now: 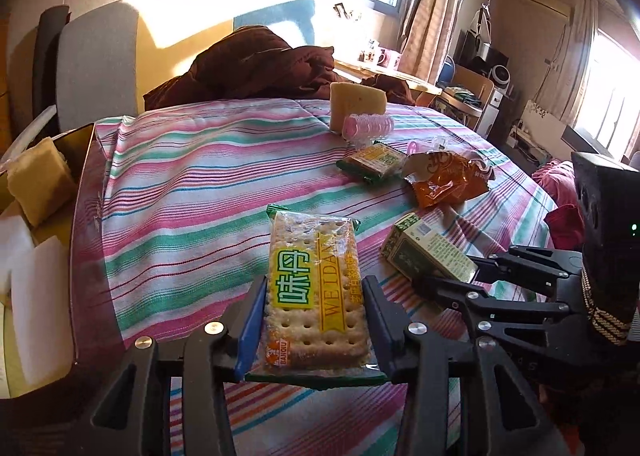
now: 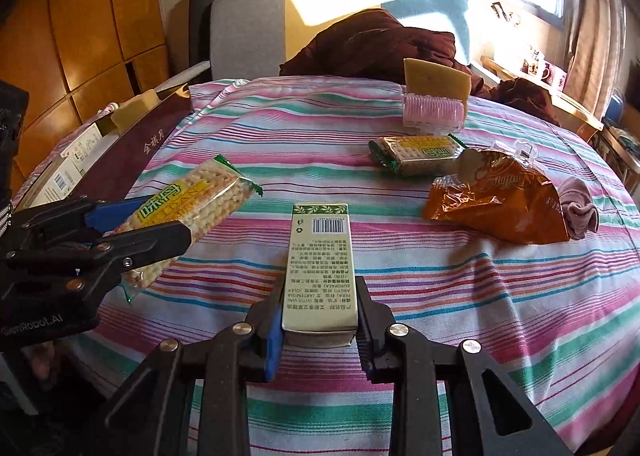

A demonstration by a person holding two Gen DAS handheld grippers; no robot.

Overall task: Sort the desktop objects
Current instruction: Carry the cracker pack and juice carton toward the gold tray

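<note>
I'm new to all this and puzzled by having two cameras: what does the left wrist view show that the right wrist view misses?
Only the left view shows the white foam blocks inside the open box.

Only the right view shows a pink sock behind the orange bag, and the barcode on the green carton.

Both show the left claw shut on a cracker pack, the right claw shut on that carton, and a pink roller.

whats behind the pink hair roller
A yellow sponge block stands right behind the pink hair roller; its lower edge is hidden by the roller. Farther back lies a dark brown quilt.
</note>
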